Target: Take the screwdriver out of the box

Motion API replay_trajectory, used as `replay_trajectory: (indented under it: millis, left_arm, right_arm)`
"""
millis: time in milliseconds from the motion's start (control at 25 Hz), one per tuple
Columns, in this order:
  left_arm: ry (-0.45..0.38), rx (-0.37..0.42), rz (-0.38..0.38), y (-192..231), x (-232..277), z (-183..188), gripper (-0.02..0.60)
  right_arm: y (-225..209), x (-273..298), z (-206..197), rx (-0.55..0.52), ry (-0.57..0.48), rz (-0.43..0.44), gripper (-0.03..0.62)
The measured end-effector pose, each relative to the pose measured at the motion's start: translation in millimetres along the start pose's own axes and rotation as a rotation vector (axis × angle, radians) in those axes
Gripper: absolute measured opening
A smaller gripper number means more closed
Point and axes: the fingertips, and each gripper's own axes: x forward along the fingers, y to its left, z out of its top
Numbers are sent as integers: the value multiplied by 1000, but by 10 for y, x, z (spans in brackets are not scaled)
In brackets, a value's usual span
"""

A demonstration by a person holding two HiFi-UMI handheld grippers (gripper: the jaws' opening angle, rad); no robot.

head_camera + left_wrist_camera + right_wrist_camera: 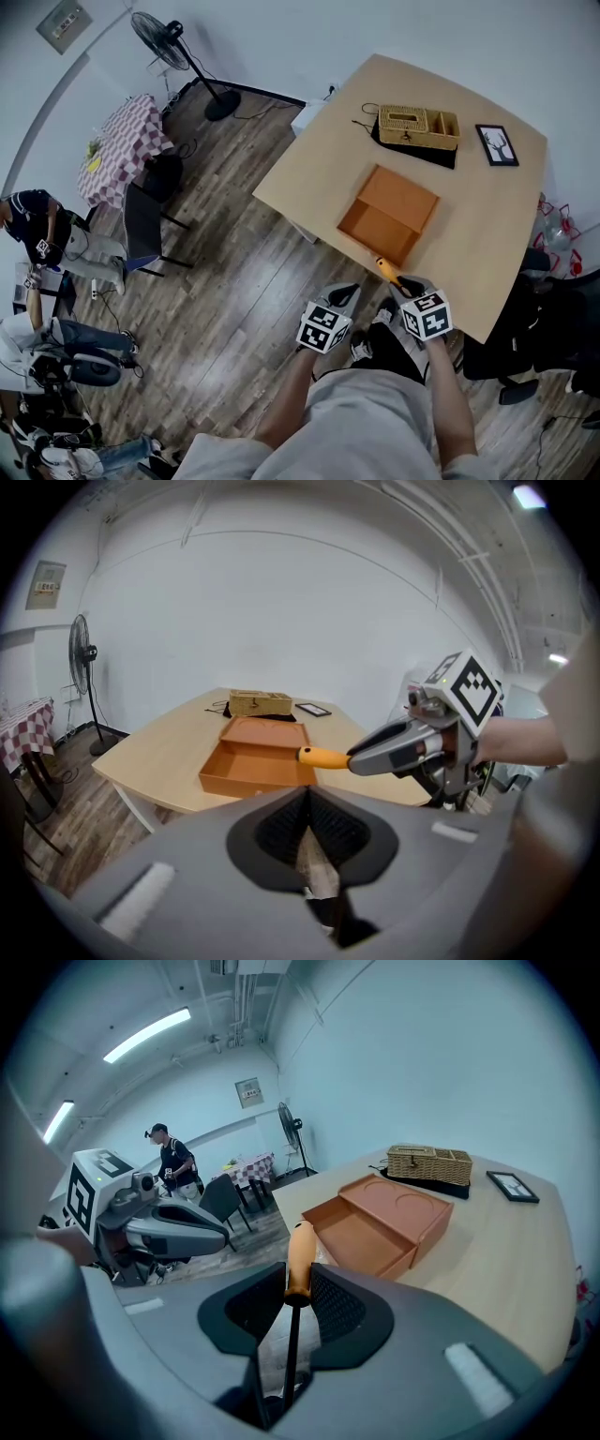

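The orange box (388,215) lies open on the wooden table (487,244), its tray empty; it also shows in the left gripper view (255,757) and the right gripper view (380,1221). My right gripper (404,283) is shut on the screwdriver (300,1258), held off the table's near edge in front of the box. The orange handle (384,268) sticks out past the jaws toward the box, and the black shaft runs back between them. The left gripper view shows that handle (323,757) from the side. My left gripper (344,294) hangs over the floor beside it, shut and empty (307,795).
A wicker basket (418,126) and a framed picture (496,145) sit at the table's far side. On the floor to the left are a standing fan (178,58), a checkered table (122,150), a dark chair (143,228) and seated people (42,234).
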Motion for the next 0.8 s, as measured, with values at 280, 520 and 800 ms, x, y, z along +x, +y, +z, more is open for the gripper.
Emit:
replay_trajectory:
  millis: [280,520,800]
  left_arm:
    - [-11,6,-13,-150,-20,-43,54]
    - [-27,-23,-22,-233,-7,-118,54]
    - [-36,-22,-18,-204,2,-81,54]
  right_arm:
    - [37,-122,-122,31,-43,-16,83]
    - [60,-142,-204,78,-74,-30,83]
    - [95,-118,-174,116,-100,-28,83]
